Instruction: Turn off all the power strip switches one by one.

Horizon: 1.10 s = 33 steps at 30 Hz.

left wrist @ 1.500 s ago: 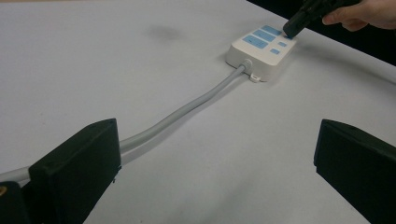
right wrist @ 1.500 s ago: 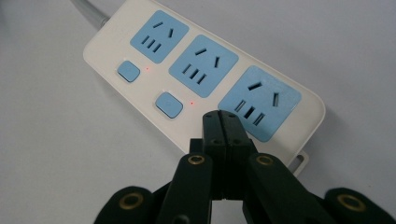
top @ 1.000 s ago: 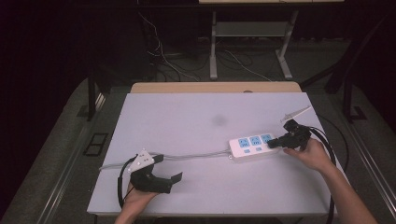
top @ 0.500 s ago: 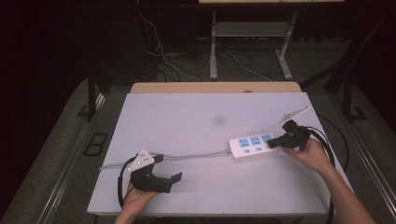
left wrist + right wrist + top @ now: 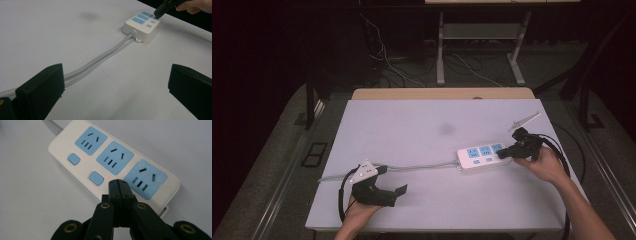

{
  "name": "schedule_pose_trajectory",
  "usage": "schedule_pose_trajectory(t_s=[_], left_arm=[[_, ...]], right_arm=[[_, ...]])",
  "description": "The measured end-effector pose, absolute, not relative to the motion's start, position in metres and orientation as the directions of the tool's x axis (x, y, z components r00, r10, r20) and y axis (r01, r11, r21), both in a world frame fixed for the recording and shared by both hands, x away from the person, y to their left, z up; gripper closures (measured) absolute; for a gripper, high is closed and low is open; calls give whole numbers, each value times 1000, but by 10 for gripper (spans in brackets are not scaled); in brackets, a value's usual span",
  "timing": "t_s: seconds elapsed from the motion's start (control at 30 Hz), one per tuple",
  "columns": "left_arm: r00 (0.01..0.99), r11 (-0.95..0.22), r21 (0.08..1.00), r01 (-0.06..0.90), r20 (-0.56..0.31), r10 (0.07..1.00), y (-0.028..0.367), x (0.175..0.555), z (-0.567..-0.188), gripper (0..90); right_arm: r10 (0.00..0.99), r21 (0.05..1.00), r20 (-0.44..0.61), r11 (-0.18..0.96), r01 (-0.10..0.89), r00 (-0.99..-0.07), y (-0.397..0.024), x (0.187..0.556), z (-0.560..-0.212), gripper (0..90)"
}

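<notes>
On the white table [image 5: 422,130] a three-socket power strip [image 5: 484,156] lies near the right edge, its grey cord [image 5: 422,166] trailing left past the idle, wide-open left gripper [image 5: 387,187], while the right gripper [image 5: 118,182], jaws clenched together on nothing, noses its third switch, likely to press it.

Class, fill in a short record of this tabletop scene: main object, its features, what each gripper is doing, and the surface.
main object: white power strip, three blue sockets, blue switches beside them
cable: grey cord running from the strip toward the left gripper
right gripper: fingers shut, tip at the strip's third switch position
left gripper: fingers wide open, resting on the table beside the cord, holding nothing
surface: white table
</notes>
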State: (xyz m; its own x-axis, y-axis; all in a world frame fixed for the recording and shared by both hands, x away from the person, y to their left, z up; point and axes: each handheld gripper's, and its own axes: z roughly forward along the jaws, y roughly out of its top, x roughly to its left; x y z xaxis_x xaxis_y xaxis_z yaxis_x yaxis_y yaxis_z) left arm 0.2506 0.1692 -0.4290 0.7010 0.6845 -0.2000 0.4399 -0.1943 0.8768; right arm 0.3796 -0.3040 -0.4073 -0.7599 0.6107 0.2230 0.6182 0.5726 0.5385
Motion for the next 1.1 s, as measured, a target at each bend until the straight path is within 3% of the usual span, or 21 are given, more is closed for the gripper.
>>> schedule_pose_trajectory(t_s=[1.1], left_arm=[[703,-199,876,439,-197,683,169,250,-429,0]], right_arm=[[554,560,193,615,555,-810,-279,376,-368,900]])
